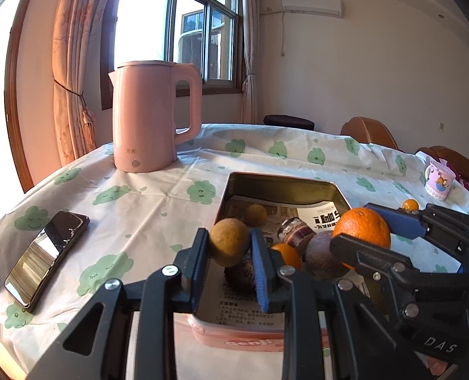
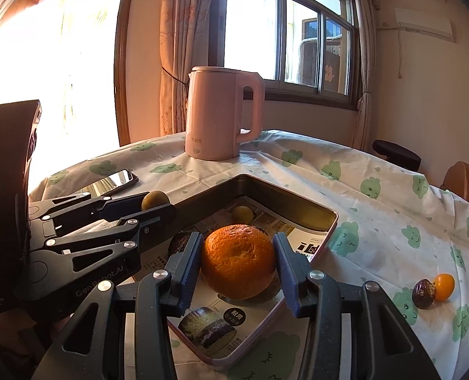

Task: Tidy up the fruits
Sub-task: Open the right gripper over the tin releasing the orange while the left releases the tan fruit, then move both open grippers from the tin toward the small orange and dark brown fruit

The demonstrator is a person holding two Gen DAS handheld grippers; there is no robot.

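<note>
Orange-skinned and large, the orange (image 2: 237,261) sat pinched in the right gripper (image 2: 239,264) above the tin (image 1: 285,186); the left gripper (image 1: 229,247) pinched a brown-green fruit (image 1: 229,242) at its left edge. Both seemingly needed lowering and release onto the paper lining, clear of fruit already there.

Black left gripper (image 2: 158,212) body: "GenRobot.AI". Black right gripper (image 1: 361,224) body: "DAS". Pink metal tin (image 1: 234,342), near wall: "Senji", partly hidden.

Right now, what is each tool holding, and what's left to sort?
Left tool shut on brownish fruit. Right tool shut on orange, both over tin. Two small fruits loose on cloth. Nothing blocking.
</note>
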